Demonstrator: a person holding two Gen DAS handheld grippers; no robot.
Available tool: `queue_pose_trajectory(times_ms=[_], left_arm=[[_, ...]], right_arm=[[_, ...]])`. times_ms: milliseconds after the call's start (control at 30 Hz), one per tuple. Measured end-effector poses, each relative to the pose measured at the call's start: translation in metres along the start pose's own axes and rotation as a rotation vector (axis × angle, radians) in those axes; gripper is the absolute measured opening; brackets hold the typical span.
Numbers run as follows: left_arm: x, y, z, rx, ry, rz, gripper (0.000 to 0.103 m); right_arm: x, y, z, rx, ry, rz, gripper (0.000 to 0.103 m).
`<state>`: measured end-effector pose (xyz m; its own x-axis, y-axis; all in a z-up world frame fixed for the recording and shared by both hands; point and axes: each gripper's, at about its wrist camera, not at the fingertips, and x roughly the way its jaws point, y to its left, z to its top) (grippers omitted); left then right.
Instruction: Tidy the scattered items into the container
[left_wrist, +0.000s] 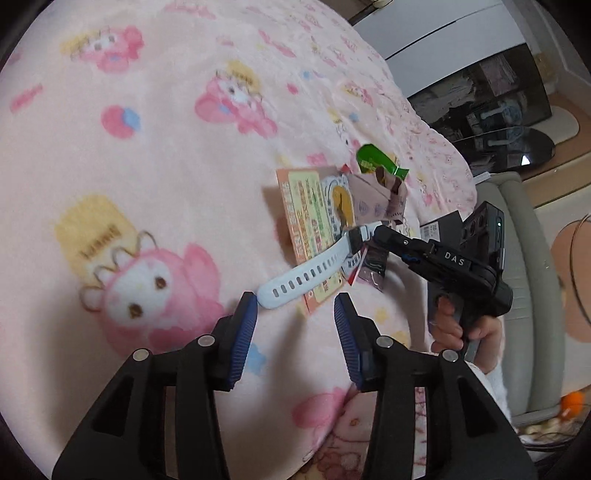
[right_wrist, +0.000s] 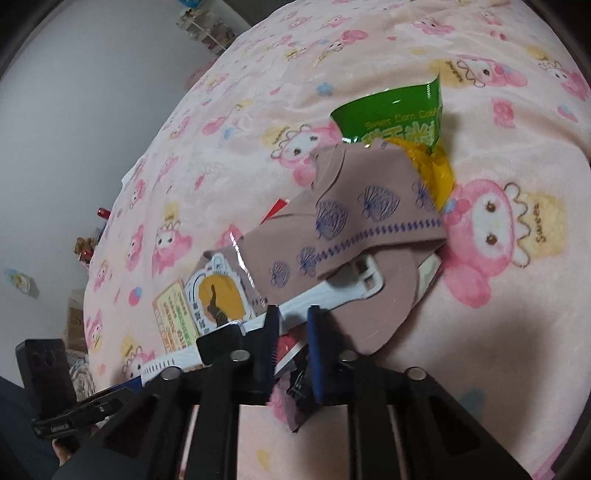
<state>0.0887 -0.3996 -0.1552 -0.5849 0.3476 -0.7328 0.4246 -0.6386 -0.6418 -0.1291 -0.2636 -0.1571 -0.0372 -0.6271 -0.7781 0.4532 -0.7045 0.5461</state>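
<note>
Left wrist view shows the left hand-held gripper (left_wrist: 295, 314) spread wide above the pink blanket (left_wrist: 147, 166), empty, its blue pads either side of the free end of a white watch strap (left_wrist: 306, 271) at mid-frame. Right of centre, the right hand-held gripper (left_wrist: 369, 236) pinches the strap's other end, which the right wrist view confirms: its pads (right_wrist: 271, 332) are pressed onto the strap (right_wrist: 332, 291) at lower centre. The strap lies across a card packet (left_wrist: 314, 214) and beside a brown sock (right_wrist: 351, 225), with a green snack bag (right_wrist: 395, 114) above. Lifting now could drag the sock or packet along, or the thin strap could slip out. No container appears in either view, and the watch body is hard to make out.
</note>
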Motion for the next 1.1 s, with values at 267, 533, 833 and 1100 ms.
queue_pose_trajectory(times_ms=[267,533,833,1100], left_arm=[[-0.002,0.006,0.001,-0.097,-0.079,0.087,0.043],[0.028,-0.002,0.0,-0.103,0.059,-0.079,0.043],[0.016,0.019,0.012,-0.268,-0.15,-0.099,0.04],[0.014,0.03,0.015,-0.302,-0.259,-0.084,0.04]], right_arm=[[-0.015,0.005,-0.015,-0.02,0.002,0.008,0.007],[-0.015,-0.022,0.001,0.085,-0.025,0.044,0.01],[-0.003,-0.019,0.005,0.078,0.003,0.102,0.012],[-0.007,-0.01,0.002,0.045,-0.012,0.033,0.016]])
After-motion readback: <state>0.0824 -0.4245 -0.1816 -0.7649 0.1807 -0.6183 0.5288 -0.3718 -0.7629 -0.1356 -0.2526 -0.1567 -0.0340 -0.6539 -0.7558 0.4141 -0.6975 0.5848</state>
